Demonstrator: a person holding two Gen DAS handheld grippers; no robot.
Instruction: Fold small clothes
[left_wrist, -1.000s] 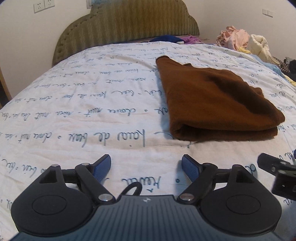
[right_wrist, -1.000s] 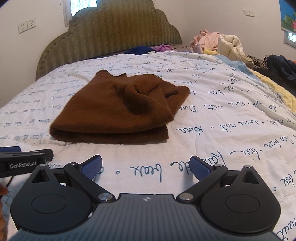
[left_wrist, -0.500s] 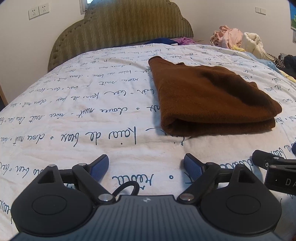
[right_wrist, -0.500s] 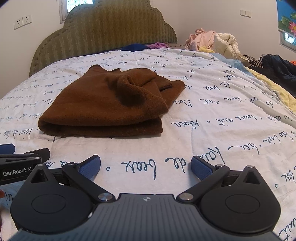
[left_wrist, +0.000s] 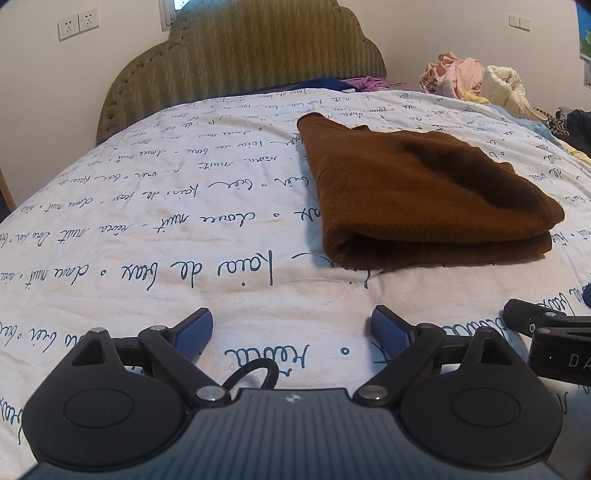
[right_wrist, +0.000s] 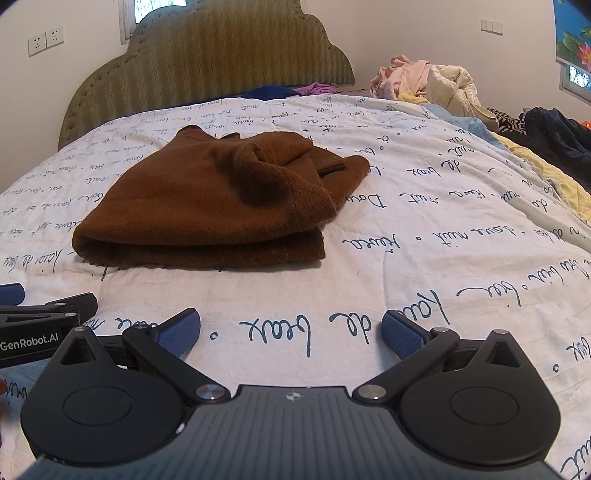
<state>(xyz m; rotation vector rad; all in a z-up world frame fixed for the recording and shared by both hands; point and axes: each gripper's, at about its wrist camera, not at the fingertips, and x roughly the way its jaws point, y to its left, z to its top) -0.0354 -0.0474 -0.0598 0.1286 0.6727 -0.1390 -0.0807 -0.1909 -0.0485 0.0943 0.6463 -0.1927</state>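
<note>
On the bed (left_wrist: 155, 229), one brown cloth (left_wrist: 417, 192) lies folded over, with its thick folded edge facing the two tools. From the left tool (left_wrist: 291, 328) it sits up at about one o'clock. From the right tool (right_wrist: 290, 326) the same cloth (right_wrist: 218, 199) sits at about eleven o'clock. Neither tool touches it.

Compared with a second ago, both tools have pulled back a little and lifted, so more of the white sheet with blue writing shows between them and the cloth. The cloth itself has not moved and looks the same shape. I think that means this fold is finished and the hands are letting it be. One top corner on the right side is bunched up, so it may need a pat flat.

Both tools have their two blue pads spread wide apart, holding nothing.

Counting: one brown cloth, two tools, four blue pads, one green headboard (right_wrist: 207, 62). One heap of mixed clothes (right_wrist: 424, 79) waits at the far right of the bed, at about two o'clock, too jumbled to count. More small clothes likely come from there next.
</note>
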